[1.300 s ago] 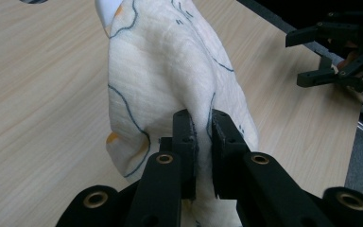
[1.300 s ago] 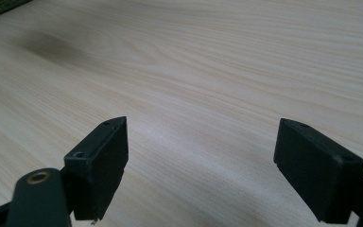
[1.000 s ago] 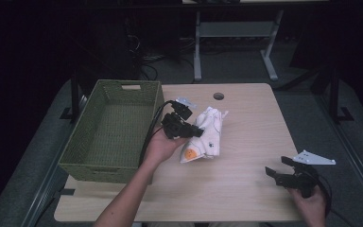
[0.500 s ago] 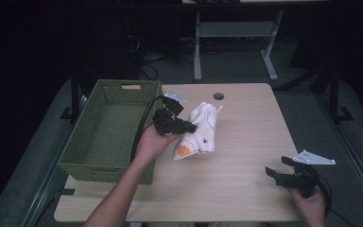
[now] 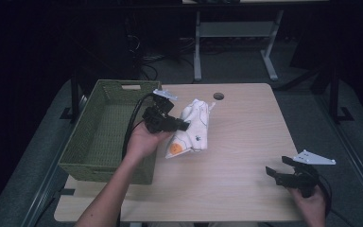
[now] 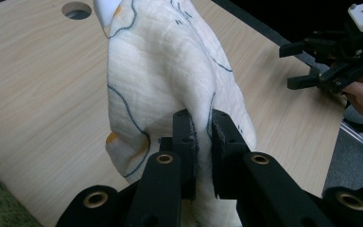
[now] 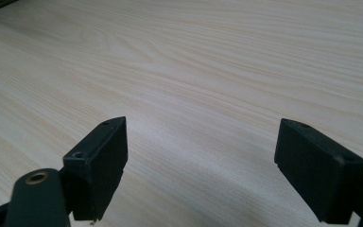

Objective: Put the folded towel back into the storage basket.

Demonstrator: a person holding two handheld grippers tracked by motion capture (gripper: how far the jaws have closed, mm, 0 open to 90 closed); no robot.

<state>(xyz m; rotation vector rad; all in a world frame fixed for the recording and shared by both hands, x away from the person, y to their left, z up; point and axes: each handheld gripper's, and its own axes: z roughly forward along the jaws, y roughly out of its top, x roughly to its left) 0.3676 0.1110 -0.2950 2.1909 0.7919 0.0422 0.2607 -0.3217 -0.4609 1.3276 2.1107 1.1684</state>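
White printed cloth (image 5: 192, 127), with blue lines and orange patches, just right of the green woven basket (image 5: 105, 130) on the wooden table (image 5: 246, 132). Pinched in a fold by the left gripper (image 6: 199, 130), jaws nearly closed on the fabric, upper part lifted and draped. Right gripper (image 5: 278, 171) well apart from the basket, near the table's front right corner, jaws wide open, holding nothing. Probably mid-carry toward the basket. Next, likely: swing left over the rim, then release.

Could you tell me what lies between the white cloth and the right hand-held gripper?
Bare wooden table, per the high view, separates the cloth from it.
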